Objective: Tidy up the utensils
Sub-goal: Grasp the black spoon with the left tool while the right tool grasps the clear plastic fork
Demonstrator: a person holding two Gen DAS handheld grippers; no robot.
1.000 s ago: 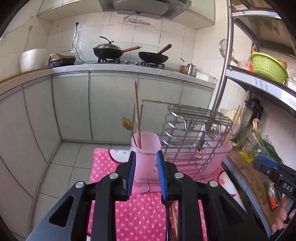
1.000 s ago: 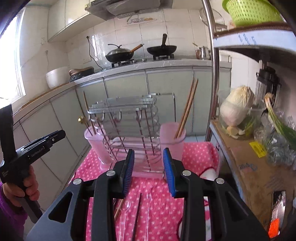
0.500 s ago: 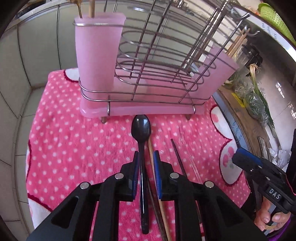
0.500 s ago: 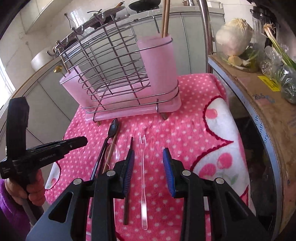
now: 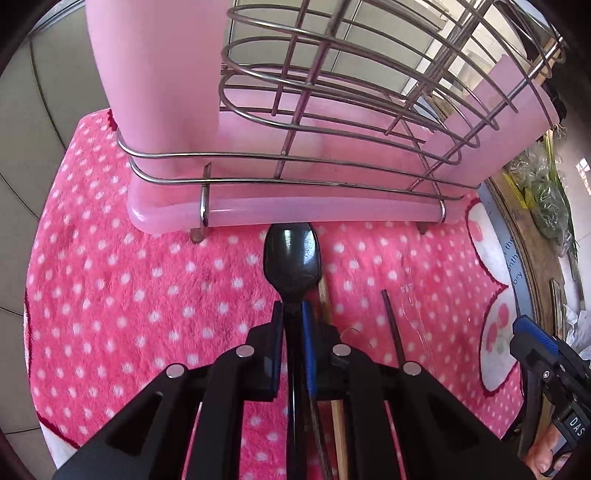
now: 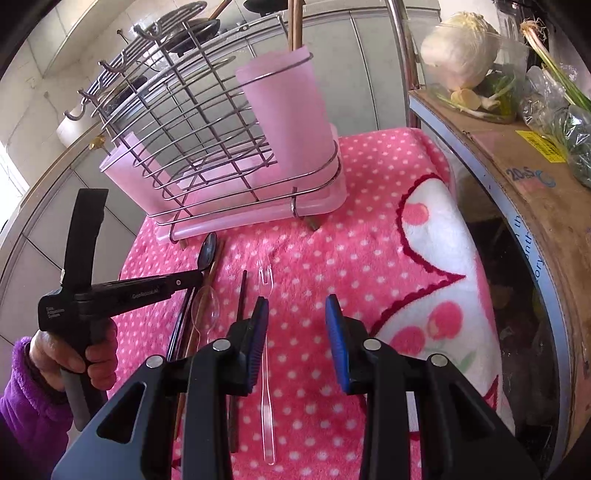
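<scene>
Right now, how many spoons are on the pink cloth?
2. The black spoon lies nearest the rack, its handle pinched in the left gripper. The clear spoon lies just to its right. More may be hidden in the rack.

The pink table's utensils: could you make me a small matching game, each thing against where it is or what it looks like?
Things:
1. black spoon
2. clear fork
3. wooden chopsticks
4. right gripper

States:
A. standing in a pink cup
B. open, holding nothing
C. clamped in the left gripper
D. lying loose on the dotted cloth

Pairs: 1-C, 2-D, 3-A, 4-B
</scene>
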